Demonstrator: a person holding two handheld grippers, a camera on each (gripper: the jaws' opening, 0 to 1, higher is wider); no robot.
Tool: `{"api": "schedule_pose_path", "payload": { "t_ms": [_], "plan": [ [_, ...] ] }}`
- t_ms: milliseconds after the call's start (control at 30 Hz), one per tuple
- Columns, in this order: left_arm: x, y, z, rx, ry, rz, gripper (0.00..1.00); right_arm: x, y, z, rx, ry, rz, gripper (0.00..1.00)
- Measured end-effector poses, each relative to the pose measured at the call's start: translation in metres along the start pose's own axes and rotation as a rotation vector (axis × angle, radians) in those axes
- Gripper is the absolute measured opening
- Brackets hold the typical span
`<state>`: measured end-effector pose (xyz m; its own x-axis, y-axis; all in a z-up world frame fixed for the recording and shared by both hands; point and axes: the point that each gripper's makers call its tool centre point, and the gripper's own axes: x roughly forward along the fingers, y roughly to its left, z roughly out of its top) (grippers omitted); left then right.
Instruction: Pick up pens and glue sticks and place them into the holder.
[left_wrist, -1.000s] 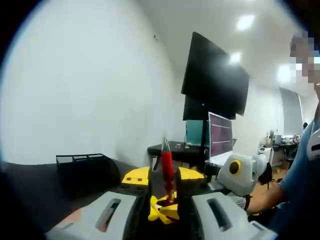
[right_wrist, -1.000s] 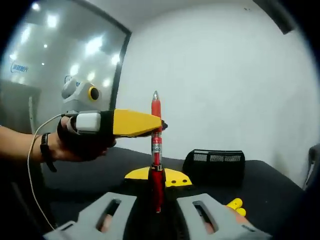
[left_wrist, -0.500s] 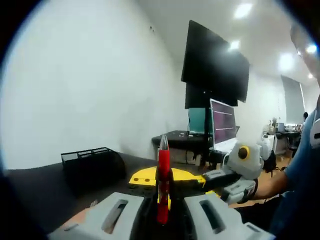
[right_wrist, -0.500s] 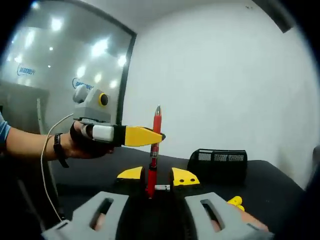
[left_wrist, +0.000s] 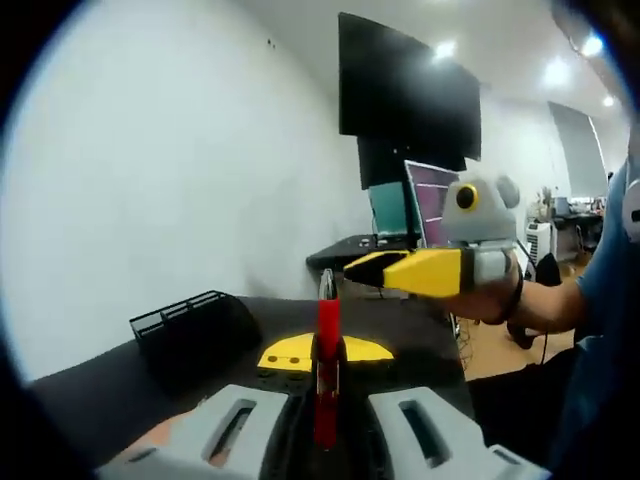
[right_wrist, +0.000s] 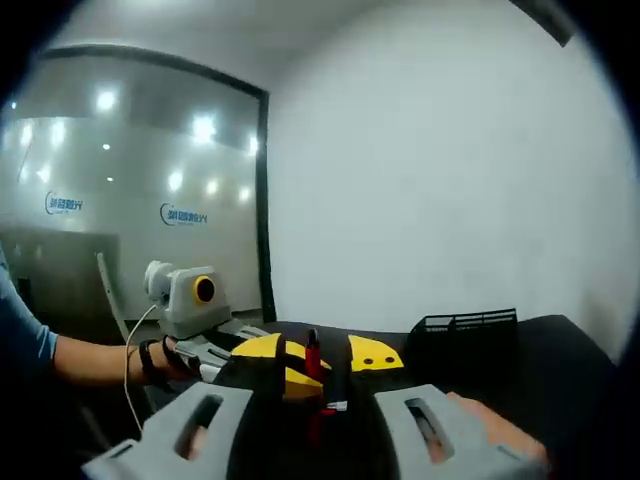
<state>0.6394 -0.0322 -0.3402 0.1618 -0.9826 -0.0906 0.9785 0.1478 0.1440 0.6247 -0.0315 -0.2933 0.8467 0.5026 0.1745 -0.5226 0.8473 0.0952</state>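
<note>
Between left hand-held gripper (left_wrist: 318, 352) jaws, red pen (left_wrist: 327, 340)

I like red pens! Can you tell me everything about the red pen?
The red pen is a slim stick with a glossy red body that looks like plastic and a pale, silvery pointed tip at the top. In the left gripper view it stands nearly upright, pinched between the yellow-tipped jaws of the left gripper, above the black table. In the right gripper view the pen shows small and red, held by the same gripper.
</note>
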Motion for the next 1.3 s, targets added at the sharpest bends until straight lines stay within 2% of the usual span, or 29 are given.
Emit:
{"api": "schedule_pose_path", "payload": {
  "t_ms": [433, 667, 933, 1067, 1200, 1300],
  "plan": [
    [-0.003, -0.001, -0.002, 0.035, 0.010, 0.004, 0.06, 0.010, 0.003, -0.013, 0.043, 0.046, 0.038, 0.15],
    [-0.001, -0.004, 0.003, 0.044, 0.003, -0.007, 0.06, 0.014, 0.002, -0.019, 0.035, 0.076, 0.035, 0.07],
    [0.000, -0.004, 0.004, 0.043, -0.016, -0.017, 0.07, 0.014, 0.001, -0.017, 0.048, 0.079, 0.033, 0.05],
    [-0.005, -0.003, -0.006, 0.060, 0.000, -0.006, 0.13, 0.015, -0.002, -0.011, 0.059, 0.070, 0.023, 0.05],
    [-0.013, 0.000, -0.020, 0.014, -0.020, -0.004, 0.27, 0.017, -0.006, -0.008, 0.033, 0.083, 0.008, 0.05],
    [-0.021, 0.005, -0.028, -0.026, -0.036, 0.007, 0.31, 0.018, -0.008, -0.009, 0.023, 0.096, 0.004, 0.05]
  ]
}}
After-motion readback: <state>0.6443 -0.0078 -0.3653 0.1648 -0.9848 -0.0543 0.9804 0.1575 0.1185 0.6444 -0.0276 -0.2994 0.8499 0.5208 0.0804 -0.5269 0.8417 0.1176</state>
